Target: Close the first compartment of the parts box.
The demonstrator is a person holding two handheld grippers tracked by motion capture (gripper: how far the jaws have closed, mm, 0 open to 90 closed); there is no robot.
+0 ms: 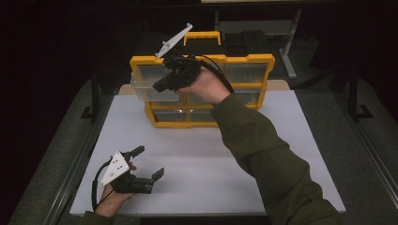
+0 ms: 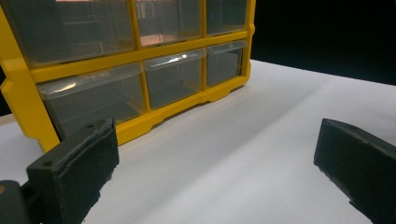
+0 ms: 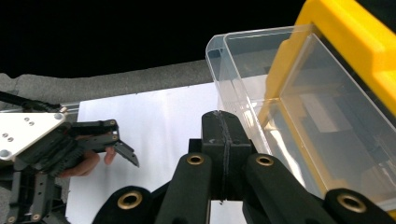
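Our left gripper (image 1: 148,162): black body, felt-like block pads, grey three-cornered plate with small screws, black cable. Our right gripper (image 3: 223,140): black linkage arms, brass-coloured pivot rivets, same grey plate, looped black cable. Our right arm wears an olive-green sleeve (image 1: 263,154).
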